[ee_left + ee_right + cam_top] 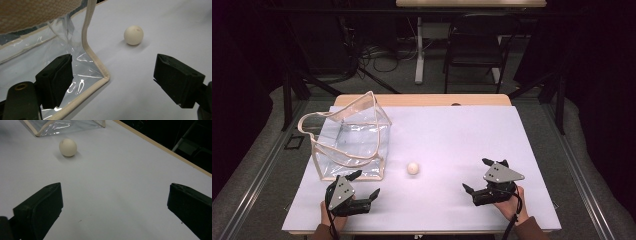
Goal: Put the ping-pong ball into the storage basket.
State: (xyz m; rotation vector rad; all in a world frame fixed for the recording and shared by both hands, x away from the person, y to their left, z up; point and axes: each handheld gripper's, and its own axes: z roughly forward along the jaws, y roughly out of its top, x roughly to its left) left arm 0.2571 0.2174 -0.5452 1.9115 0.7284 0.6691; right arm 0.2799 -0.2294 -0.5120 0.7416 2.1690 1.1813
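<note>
A cream ball rests on the white table near its middle, just right of a clear plastic bag with beige trim and handles. My left gripper stands open at the front left, close to the bag's near corner; the ball lies ahead between its jaws. My right gripper stands open at the front right, and the ball sits farther off to its upper left. Neither gripper touches anything.
The bag stands upright at the table's left side. Behind the table are a dark chair, a table leg and cables on the floor. The table's far edge is bare wood.
</note>
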